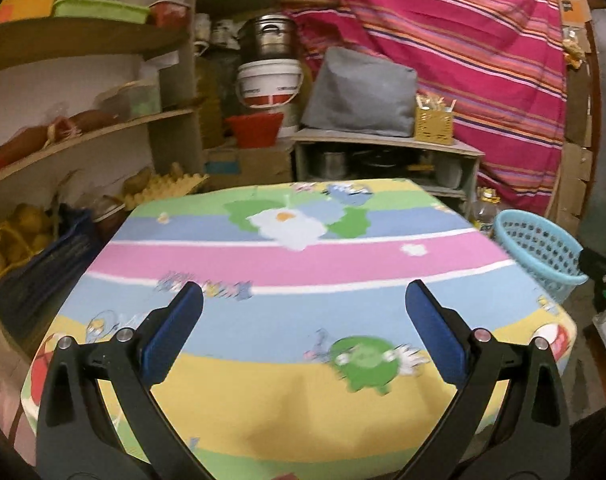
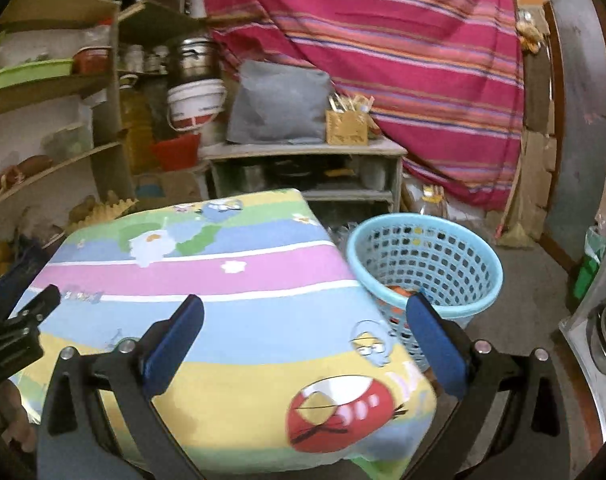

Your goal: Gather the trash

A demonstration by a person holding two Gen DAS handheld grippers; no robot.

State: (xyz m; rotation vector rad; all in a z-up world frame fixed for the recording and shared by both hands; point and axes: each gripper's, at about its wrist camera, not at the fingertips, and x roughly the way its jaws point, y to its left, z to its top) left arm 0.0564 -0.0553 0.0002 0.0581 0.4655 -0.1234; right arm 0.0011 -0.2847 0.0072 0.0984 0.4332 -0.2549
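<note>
A light blue plastic basket [image 2: 427,268] stands on the floor at the right side of the table; something orange lies at its bottom. It also shows at the right edge of the left wrist view [image 1: 543,252]. The table [image 1: 303,264] is covered by a striped cartoon cloth, and I see no loose trash on it. My left gripper [image 1: 303,300] is open and empty above the table's near side. My right gripper [image 2: 303,312] is open and empty above the table's right near corner, its right finger [image 2: 435,340] in front of the basket. Each gripper's black body shows at the edge of the other view.
Wooden shelves [image 1: 83,136] with food and an egg tray stand at the left. A low cabinet [image 2: 303,168] with a grey bag, buckets [image 1: 269,84] and a pot stands behind the table. A striped pink cloth [image 1: 443,40] hangs at the back. Bare floor [image 2: 523,300] lies right of the basket.
</note>
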